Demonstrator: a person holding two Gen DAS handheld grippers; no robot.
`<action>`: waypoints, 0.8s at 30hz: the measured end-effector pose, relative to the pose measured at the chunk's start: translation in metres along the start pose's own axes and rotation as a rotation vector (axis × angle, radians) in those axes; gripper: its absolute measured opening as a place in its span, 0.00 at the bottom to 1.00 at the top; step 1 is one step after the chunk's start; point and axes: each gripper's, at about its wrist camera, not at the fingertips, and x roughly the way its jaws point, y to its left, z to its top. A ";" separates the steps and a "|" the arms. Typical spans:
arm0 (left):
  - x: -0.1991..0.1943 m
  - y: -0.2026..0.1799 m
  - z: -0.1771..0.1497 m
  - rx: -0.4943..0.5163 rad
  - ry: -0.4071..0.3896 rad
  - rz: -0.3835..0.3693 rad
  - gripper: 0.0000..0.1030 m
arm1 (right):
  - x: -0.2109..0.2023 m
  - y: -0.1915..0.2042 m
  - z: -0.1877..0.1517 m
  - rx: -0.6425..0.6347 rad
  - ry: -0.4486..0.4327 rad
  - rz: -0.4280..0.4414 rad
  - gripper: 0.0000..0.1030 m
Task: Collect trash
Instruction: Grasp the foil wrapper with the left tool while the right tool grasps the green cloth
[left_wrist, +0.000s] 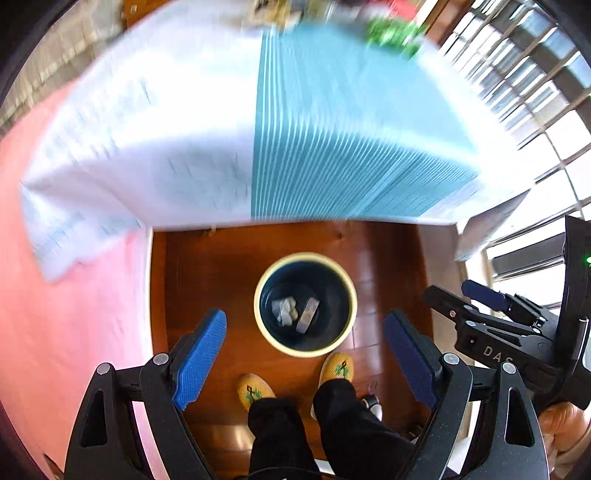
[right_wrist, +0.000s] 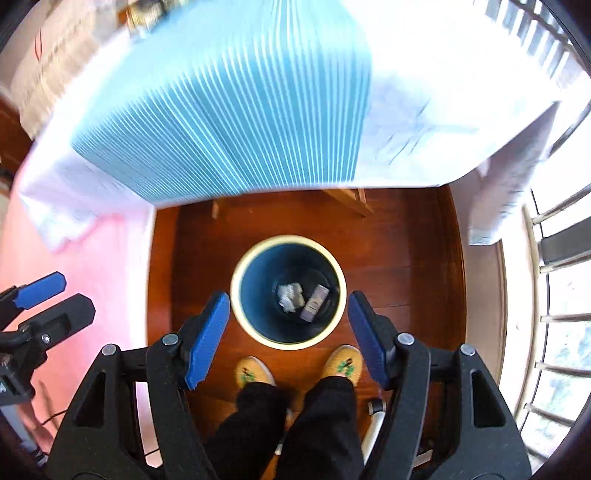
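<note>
A round bin (left_wrist: 258, 299) (right_wrist: 236, 284) with a cream rim and dark blue inside stands upright on the wooden floor. At its bottom lie a crumpled white paper wad (left_wrist: 285, 310) (right_wrist: 290, 296) and, just beside it, a small grey rectangular wrapper (left_wrist: 308, 316) (right_wrist: 314, 302), lying tilted.

Bright daylight from the windows (right_wrist: 554, 258) blows out whites; the tablecloth (left_wrist: 314, 122) is motion-blurred, fisheye edges curve darkly.
</note>
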 end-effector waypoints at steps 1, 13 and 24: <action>-0.014 -0.003 0.003 0.009 -0.018 -0.002 0.86 | -0.015 0.001 0.003 0.013 -0.012 0.009 0.62; -0.159 -0.015 0.068 0.113 -0.225 0.014 0.86 | -0.164 0.034 0.044 0.109 -0.226 0.052 0.62; -0.211 -0.020 0.140 0.172 -0.314 0.037 0.79 | -0.227 0.047 0.119 0.186 -0.319 0.063 0.61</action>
